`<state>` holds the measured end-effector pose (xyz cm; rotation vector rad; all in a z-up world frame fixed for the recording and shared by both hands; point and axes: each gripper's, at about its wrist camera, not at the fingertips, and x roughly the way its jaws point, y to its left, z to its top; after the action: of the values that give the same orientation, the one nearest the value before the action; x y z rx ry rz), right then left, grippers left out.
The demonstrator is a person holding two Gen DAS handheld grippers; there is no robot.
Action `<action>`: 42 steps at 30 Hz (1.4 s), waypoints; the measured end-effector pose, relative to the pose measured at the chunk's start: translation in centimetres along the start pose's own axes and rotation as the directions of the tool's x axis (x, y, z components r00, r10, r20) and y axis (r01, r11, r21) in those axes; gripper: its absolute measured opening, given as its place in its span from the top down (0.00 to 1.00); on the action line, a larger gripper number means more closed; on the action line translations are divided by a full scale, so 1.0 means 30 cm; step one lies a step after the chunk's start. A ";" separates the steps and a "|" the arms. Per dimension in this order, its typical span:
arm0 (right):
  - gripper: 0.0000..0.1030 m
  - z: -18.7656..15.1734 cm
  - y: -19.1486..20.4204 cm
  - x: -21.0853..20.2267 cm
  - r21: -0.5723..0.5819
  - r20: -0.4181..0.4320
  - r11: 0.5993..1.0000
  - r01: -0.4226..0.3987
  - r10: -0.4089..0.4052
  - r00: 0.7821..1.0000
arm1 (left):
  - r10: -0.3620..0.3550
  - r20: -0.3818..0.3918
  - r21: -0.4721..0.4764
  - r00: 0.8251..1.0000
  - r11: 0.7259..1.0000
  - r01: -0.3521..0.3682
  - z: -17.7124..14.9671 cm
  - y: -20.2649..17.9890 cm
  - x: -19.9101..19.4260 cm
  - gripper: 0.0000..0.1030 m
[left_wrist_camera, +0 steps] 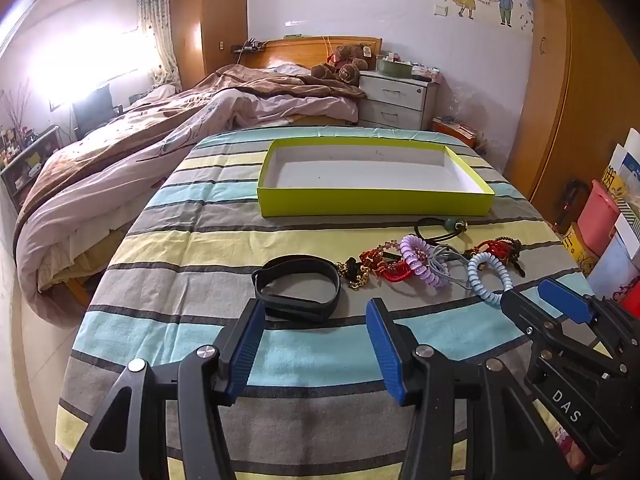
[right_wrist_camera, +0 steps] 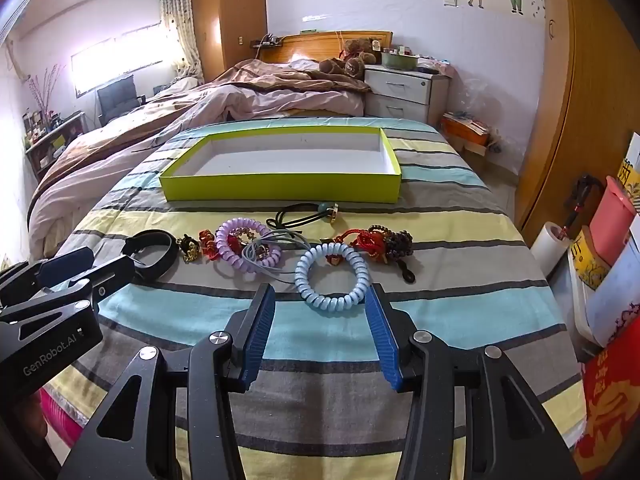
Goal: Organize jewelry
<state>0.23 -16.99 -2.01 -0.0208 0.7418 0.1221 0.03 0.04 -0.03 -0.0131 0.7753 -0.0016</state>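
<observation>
A lime-green tray (left_wrist_camera: 376, 202) (right_wrist_camera: 280, 189) with a white floor sits at the back of the striped cloth. In front of it lies a row of jewelry. It includes a black strap (left_wrist_camera: 298, 286) (right_wrist_camera: 160, 250), a gold chain (left_wrist_camera: 354, 276), a purple coil bracelet (left_wrist_camera: 420, 260) (right_wrist_camera: 221, 244), a light blue coil bracelet (left_wrist_camera: 486, 280) (right_wrist_camera: 301, 280), a black cord with a green bead (right_wrist_camera: 320, 210) and red knotted pieces (right_wrist_camera: 372, 242). My left gripper (left_wrist_camera: 316, 308) (right_wrist_camera: 104, 264) is open just short of the black strap. My right gripper (right_wrist_camera: 320, 295) (left_wrist_camera: 536, 298) is open, and the blue coil's near edge lies between its fingertips.
An unmade bed (left_wrist_camera: 160, 128) runs along the left of the table, with a white nightstand (right_wrist_camera: 404, 88) behind. On the right stand a wooden wardrobe (right_wrist_camera: 580, 100), a paper roll (right_wrist_camera: 550, 248), a pink bin (right_wrist_camera: 610, 220) and boxes close to the table's right edge.
</observation>
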 end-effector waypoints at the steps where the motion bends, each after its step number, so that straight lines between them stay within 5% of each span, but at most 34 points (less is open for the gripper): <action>1: 0.54 0.000 0.000 -0.001 -0.001 0.002 1.000 0.001 -0.001 1.000 | 0.001 -0.001 0.000 1.000 1.000 -0.001 0.000 -0.001 0.001 0.49; 42: 0.53 0.001 0.008 -0.020 -0.006 0.007 1.000 -0.009 0.009 1.000 | 0.001 -0.010 -0.016 1.000 1.000 -0.001 -0.005 0.015 -0.009 0.49</action>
<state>-0.21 -16.81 -1.56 -0.0222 0.7344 0.1330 -0.28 0.50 0.05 -0.0277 0.7854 0.0052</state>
